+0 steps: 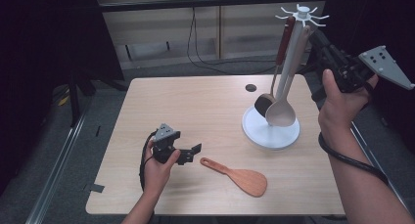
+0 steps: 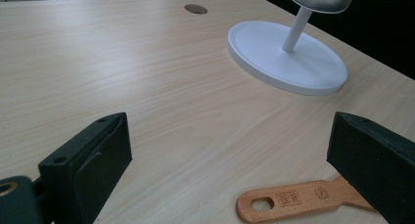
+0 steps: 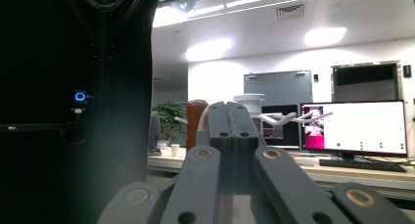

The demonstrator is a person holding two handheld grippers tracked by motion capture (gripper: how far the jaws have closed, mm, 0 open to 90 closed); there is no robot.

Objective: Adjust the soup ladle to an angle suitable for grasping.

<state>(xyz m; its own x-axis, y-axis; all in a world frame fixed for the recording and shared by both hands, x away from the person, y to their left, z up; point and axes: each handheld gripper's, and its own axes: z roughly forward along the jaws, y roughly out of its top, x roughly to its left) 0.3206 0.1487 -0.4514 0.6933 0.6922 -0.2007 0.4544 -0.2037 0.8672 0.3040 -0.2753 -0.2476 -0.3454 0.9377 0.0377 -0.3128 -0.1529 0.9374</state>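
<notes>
Table with a white utensil rack (image 1: 271,128) near its right edge, post rising to a ring of hooks at the top (image 1: 302,12). Two utensils hang there — a dark ladle with a reddish handle (image 1: 267,101) and a pale spoon (image 1: 281,111), both bowls low over the rack's round base.

Right gripper (image 1: 320,42) is held high beside the pale spoon's handle, near the hook ring. In the right gripper view its jaws stand pressed together with nothing between the tips (image 3: 228,117); the reddish handle and the hook arms sit just beyond them. We read this as the hanging step at its end, or a nudge to seat the spoon on its hook — we cannot tell which.

Left gripper (image 1: 190,152) rests low near the table's front edge, jaws wide apart. A wooden rice paddle (image 1: 240,176) lies flat just to its right, handle hole toward the gripper; in the left gripper view the handle (image 2: 293,199) sits between the open jaws, untouched.

Next, we judge: close on the paddle's handle, lift, and carry its hole up to a free hook — the handle end must stay clear of the grip.
</notes>
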